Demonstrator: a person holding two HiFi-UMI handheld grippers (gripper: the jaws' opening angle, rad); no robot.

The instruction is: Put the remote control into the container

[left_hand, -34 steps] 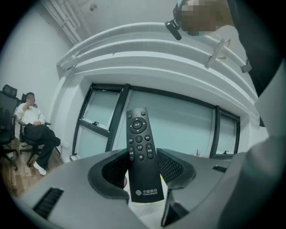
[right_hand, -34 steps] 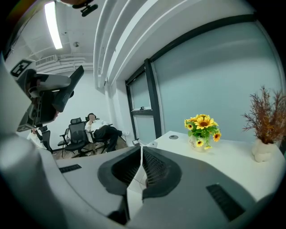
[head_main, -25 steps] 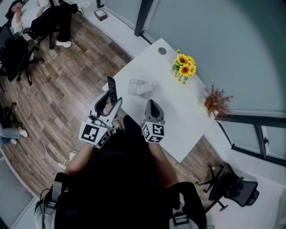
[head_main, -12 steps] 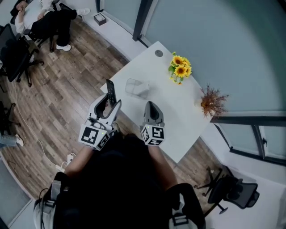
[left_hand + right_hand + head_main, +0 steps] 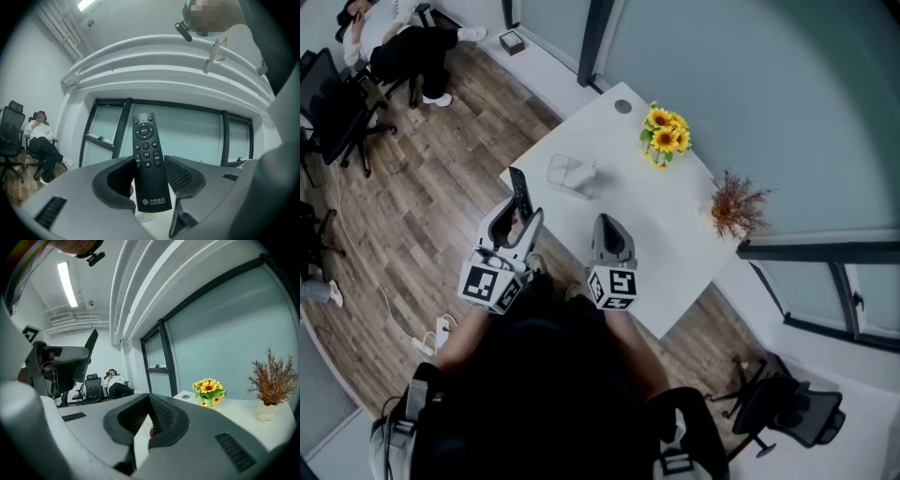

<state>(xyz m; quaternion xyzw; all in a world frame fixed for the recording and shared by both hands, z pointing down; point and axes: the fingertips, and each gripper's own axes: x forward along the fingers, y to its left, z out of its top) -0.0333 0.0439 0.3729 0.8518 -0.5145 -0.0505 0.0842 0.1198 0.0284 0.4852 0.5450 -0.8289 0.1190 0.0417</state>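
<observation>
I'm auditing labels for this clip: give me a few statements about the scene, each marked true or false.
The left claw grips the remote control. True.
The remote control lies inside the container. False: the left claw holds it, apart from the container.
The right claw is shut with nothing in it. True.
The sunflowers stand on the floor. False: they stand on the white table.
</observation>
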